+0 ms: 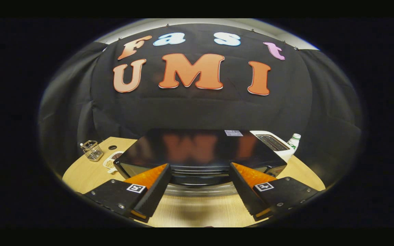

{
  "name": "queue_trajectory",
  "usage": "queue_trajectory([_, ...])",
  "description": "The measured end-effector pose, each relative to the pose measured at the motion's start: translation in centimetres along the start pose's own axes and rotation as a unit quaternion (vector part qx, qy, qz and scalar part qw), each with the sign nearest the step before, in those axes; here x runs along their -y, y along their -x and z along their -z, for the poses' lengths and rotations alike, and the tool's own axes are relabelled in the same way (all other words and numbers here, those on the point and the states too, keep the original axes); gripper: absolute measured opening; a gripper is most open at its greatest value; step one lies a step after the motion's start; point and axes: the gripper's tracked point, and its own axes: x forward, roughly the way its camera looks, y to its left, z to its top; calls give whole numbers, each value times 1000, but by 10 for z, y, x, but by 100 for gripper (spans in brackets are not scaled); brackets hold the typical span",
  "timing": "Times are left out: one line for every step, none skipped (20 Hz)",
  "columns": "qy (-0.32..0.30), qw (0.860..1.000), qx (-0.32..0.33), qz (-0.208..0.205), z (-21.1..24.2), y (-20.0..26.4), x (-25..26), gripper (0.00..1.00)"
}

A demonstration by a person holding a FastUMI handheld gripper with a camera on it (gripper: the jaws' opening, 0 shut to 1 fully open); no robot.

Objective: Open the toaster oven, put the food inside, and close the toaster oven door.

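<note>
Tongs (pixel 199 171) spread wide, holding nothing, tips just before toaster oven (pixel 197 150) on wooden table (pixel 197 212), door closed.

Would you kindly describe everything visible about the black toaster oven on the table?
The glossy black box-shaped toaster oven sits on the light wooden table, just ahead of the open tool, whose fingers touch nothing. Its flat top mirrors the wall behind and carries a small pale sticker near the back edge. The front looks closed, with a silvery bar along its lower edge. A white appliance stands close behind its right corner.
</note>
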Motion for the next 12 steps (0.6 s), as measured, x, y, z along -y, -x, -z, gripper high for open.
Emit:
queue_trajectory([-4,1000,-7,-2,3,1,1,99])
queue_trajectory([-14,1000,-11,-6,4,0,1,99])
queue_trajectory([-24,999,-19,-10,6,0,1,99])
queue_trajectory([-26,999,-19,-13,5,0,0,99])
queue_trajectory([-20,1000,-19,-14,6,0,0,100])
queue_trajectory([-17,1000,-17,-14,7,3,0,100])
queue_trajectory([-19,1000,-17,-13,8,7,1,100])
queue_trajectory([-23,999,-19,-13,10,10,2,100])
queue_trajectory([-25,999,-19,-13,12,15,3,100])
queue_trajectory([-23,999,-21,-14,15,19,2,100])
queue_trajectory([-23,999,-23,-15,18,24,2,100])
queue_trajectory([-25,999,-25,-17,22,28,3,100])
